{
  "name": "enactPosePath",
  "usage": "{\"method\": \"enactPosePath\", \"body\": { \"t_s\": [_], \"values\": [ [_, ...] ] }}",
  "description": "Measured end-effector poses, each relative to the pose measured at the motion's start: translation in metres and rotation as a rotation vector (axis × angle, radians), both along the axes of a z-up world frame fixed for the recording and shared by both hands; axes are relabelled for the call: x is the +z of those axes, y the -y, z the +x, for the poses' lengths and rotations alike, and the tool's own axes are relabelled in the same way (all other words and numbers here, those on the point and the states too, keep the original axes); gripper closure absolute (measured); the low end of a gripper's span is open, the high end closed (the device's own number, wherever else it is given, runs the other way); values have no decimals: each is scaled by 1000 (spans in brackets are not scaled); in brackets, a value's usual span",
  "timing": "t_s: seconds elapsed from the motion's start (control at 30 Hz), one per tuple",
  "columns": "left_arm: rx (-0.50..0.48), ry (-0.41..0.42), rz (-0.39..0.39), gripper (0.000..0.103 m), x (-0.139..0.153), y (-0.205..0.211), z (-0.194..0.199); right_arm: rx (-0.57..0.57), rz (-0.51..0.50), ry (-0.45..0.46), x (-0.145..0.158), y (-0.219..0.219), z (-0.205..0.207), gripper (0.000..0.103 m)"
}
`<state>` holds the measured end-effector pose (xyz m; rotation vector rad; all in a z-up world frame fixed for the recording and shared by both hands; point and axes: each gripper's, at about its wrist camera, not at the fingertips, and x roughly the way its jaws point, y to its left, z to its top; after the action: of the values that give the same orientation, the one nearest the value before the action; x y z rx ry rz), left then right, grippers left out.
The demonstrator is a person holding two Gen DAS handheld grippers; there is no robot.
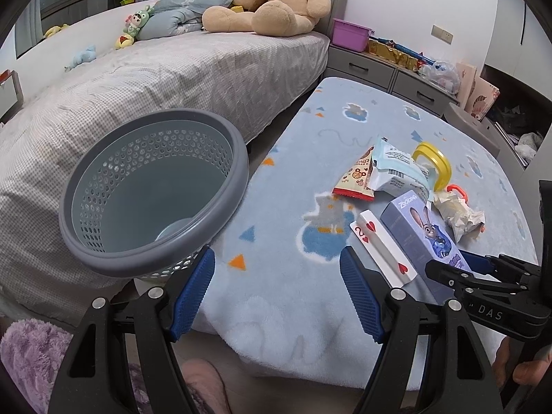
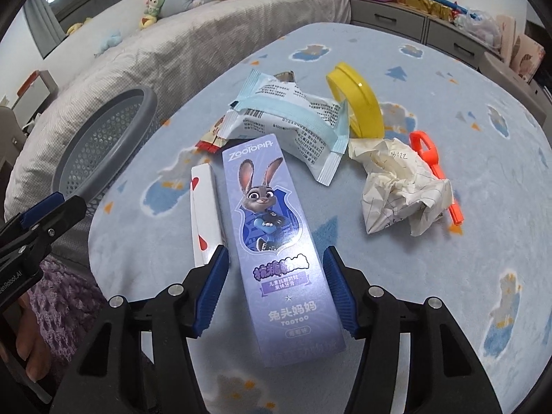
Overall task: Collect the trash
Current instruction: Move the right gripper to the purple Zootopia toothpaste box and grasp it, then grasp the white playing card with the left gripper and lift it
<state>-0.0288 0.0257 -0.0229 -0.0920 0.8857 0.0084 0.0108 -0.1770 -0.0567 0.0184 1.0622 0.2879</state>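
Note:
A purple Zootopia toothpaste box (image 2: 272, 241) lies on the blue blanket (image 2: 448, 103); my right gripper (image 2: 276, 269) is open with its fingers on either side of the box, not touching. Beside it lie a playing card (image 2: 205, 214), a white-blue snack wrapper (image 2: 293, 120), a red-white wrapper (image 2: 210, 141), crumpled paper (image 2: 400, 186), a yellow lid (image 2: 358, 100) and an orange plastic piece (image 2: 434, 169). The grey perforated bin (image 1: 151, 186) stands at left, empty-looking. My left gripper (image 1: 276, 276) is open and empty, just right of the bin. The box (image 1: 424, 231) also shows there.
A bed (image 1: 155, 79) with a teddy bear (image 1: 276, 3) and small toys runs behind the bin. Grey drawers (image 1: 379, 69) with a pink box and clutter stand at the back right. A purple fuzzy fabric (image 1: 31, 355) lies at lower left.

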Motion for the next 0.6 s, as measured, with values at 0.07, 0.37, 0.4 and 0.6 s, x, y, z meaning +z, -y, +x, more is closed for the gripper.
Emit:
{"method": "enactPosePath", "body": {
  "t_s": [0.07,0.37,0.4,0.6],
  "values": [
    [-2,-1,-4,31,0,0,0,-10,-3,13,2,0,0,47],
    [-9,-4,-6,31,-3,2,-1,-1,-19,22,-1,-6,11,47],
    [-10,-5,-6,31,-3,2,-1,1,-21,18,-3,-7,12,46],
    [-18,-14,-7,31,-7,4,-1,16,-40,9,-10,-14,15,56]
  ]
}}
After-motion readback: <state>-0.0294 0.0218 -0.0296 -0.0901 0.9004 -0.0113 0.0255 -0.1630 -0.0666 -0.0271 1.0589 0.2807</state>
